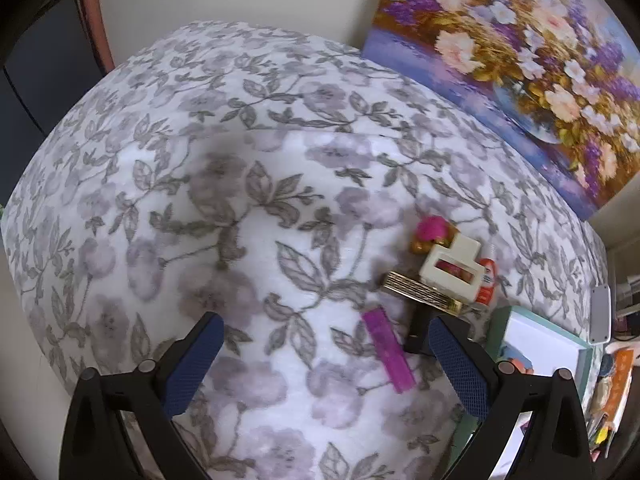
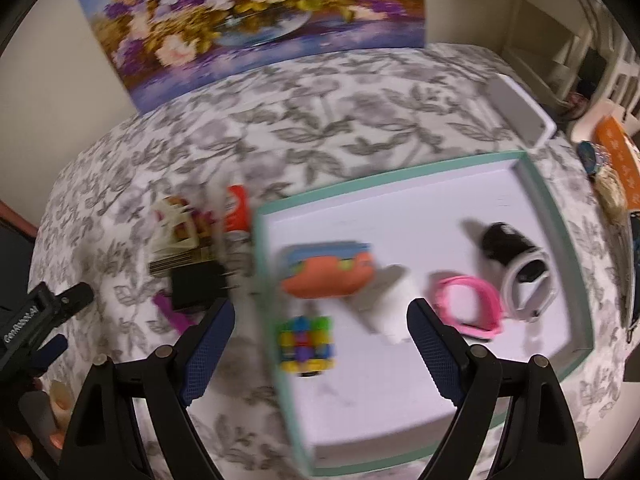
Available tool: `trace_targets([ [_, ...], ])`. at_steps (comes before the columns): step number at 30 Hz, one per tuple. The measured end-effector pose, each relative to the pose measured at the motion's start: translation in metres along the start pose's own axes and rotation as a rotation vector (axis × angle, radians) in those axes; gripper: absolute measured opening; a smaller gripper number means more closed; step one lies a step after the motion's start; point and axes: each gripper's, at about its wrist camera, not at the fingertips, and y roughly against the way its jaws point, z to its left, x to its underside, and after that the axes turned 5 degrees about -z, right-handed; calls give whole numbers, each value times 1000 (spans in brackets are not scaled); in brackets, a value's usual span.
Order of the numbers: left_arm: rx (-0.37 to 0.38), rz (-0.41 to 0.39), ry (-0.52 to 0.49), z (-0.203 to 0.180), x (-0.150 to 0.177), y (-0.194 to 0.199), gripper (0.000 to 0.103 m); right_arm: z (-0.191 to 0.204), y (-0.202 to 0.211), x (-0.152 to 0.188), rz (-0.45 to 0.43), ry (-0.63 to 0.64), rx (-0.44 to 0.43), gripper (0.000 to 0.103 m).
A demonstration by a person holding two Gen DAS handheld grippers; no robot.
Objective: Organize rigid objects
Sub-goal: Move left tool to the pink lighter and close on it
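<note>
A teal-rimmed white tray (image 2: 400,176) lies on the floral cloth. It holds an orange and blue item (image 2: 328,270), a colourful cube (image 2: 306,344), a blurred white object (image 2: 390,312), a pink band (image 2: 468,304) and a black and white band (image 2: 520,268). My right gripper (image 2: 322,344) hangs open over the tray's near left part, holding nothing. Left of the tray lie a purple stick (image 1: 388,354), a black block (image 1: 418,332), a gold box (image 1: 422,292), a cream box (image 1: 450,266), a red and white tube (image 1: 486,282) and a pink and gold item (image 1: 432,234). My left gripper (image 1: 326,364) is open and empty, just short of the purple stick.
A flower painting (image 2: 248,20) leans on the wall behind the covered surface. A flat white device (image 2: 520,108) lies beyond the tray. Books and small clutter (image 2: 616,168) sit at the right edge. A hand (image 2: 40,420) holds the left gripper's handle.
</note>
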Motion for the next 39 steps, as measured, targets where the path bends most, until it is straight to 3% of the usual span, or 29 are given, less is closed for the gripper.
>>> trace_targets([
  [4,-3,14,5,12,-3,-6,103,28,-11,3,25,38,-17,88],
  [12,7,96,-32,11,2,-39,103,51,-31,8,62,100,30,88],
  [27,4,139,-59,-20,7,-97,103,38,-33,-2,52,71,51,88],
  [34,-76,130,-166,-45,18,-105,103,34,-34,-3,56,61,50,88],
  [39,-96,144,-159,-38,21,-104,103,35,-33,-1,57,65,43,88],
])
